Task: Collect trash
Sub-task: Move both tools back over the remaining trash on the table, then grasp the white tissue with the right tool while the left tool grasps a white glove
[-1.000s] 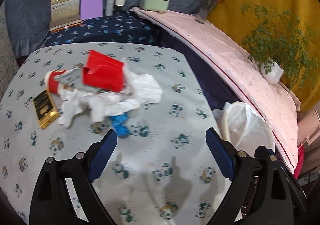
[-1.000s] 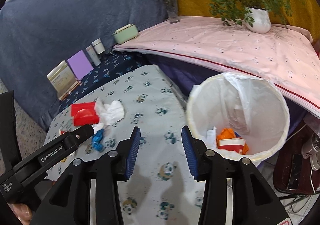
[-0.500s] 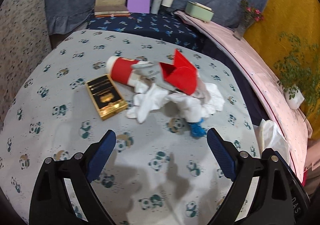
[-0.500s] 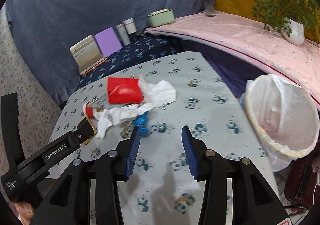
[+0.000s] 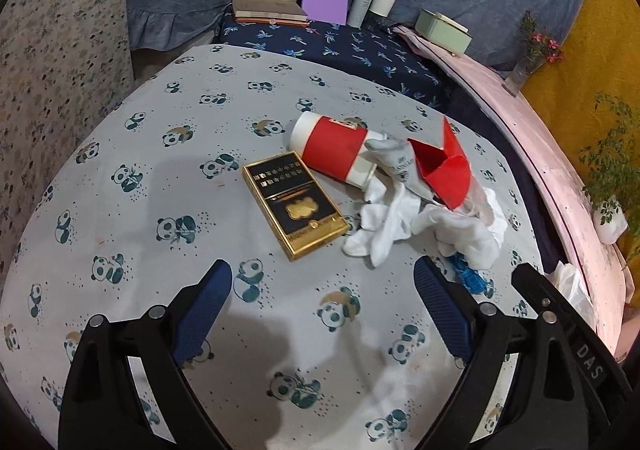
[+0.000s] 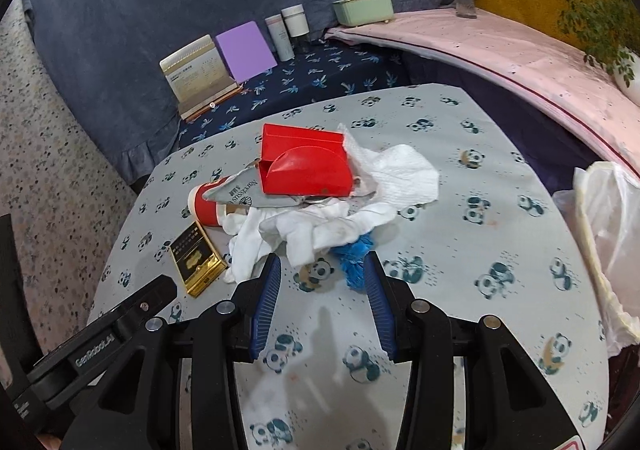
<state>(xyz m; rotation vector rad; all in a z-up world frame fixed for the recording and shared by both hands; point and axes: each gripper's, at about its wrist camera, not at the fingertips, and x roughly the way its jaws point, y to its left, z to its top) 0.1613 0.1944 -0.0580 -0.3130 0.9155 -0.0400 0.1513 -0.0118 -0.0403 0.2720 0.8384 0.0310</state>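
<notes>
Two grippers hang over a table (image 5: 120,154) covered in a panda-print cloth, and both are empty. The left gripper (image 5: 322,286) has its jaws spread wide, with bare cloth between them; the trash heap lies ahead of it and off to its right, the black and gold box (image 5: 294,204) being the nearest piece, just beyond the gap between the jaws. The right gripper (image 6: 320,280) has its jaws set narrower, about half apart, nothing pressed between the pads; the heap sits right in front of it, with the blue scrap (image 6: 354,256) just beside the inner face of its right finger and the edge of the white cloth (image 6: 316,232) close above the gap. Whether either touches the fingers cannot be told. Counted, the heap holds one red paper cup (image 5: 334,152) lying on its side, one red folded carton (image 6: 304,164) on top, one grey printed wrapper (image 6: 236,192) tucked under the carton, one black and gold box flat on the cloth just beside the cup, one blue scrap, and a tangle of white cloths or gloves plus a crumpled white tissue (image 6: 404,172), whose exact number cannot be told. One bin lined with a white bag (image 6: 604,234) stands past the table's right edge, well apart from the heap.
</notes>
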